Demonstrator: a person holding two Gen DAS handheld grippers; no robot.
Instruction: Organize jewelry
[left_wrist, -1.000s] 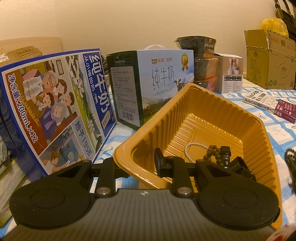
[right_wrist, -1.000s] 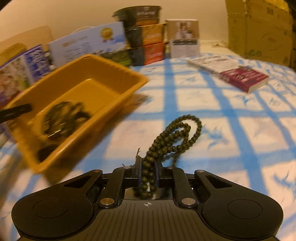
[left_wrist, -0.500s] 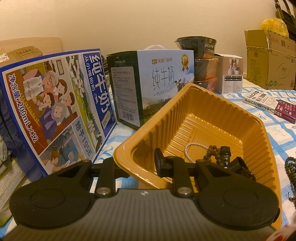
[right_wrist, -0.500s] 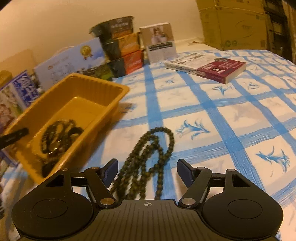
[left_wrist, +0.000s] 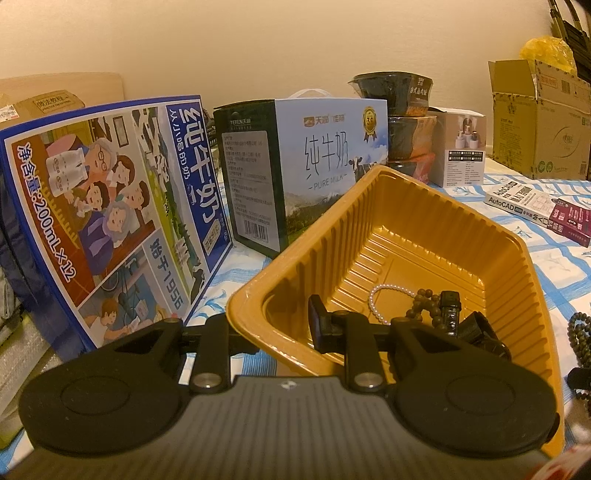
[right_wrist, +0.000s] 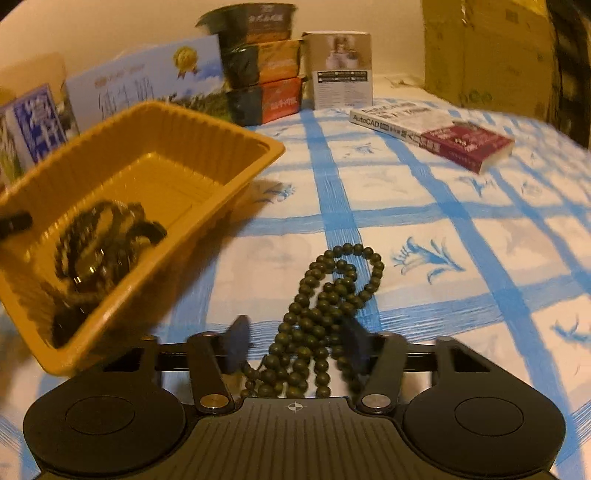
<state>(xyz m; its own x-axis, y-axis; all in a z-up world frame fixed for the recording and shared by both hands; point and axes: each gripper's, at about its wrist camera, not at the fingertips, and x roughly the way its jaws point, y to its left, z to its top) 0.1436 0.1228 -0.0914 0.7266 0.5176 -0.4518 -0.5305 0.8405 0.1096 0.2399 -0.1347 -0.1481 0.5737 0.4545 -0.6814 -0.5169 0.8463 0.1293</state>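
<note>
My left gripper (left_wrist: 269, 325) is shut on the near wall of the yellow plastic tray (left_wrist: 417, 184) and holds it tilted. One finger is inside the tray and one is outside. In the tray lie a white pearl bracelet (left_wrist: 388, 293), dark beads (left_wrist: 424, 306) and a black watch (left_wrist: 452, 306). In the right wrist view the tray (right_wrist: 207, 122) is at the left. My right gripper (right_wrist: 293, 341) is open around a dark green bead necklace (right_wrist: 325, 291) that lies on the blue-checked cloth. The necklace's edge also shows in the left wrist view (left_wrist: 580, 332).
Two milk cartons (left_wrist: 110, 203) (left_wrist: 310, 162) stand behind the tray. Stacked food bowls (right_wrist: 258, 62) and a small white box (right_wrist: 341, 70) stand at the back. Books (right_wrist: 432, 133) lie at the right, with cardboard boxes (right_wrist: 487, 51) behind them.
My right gripper let go of the green necklace, opened wide, and its fingers have since come closer around it. The left gripper and tray have not moved.
</note>
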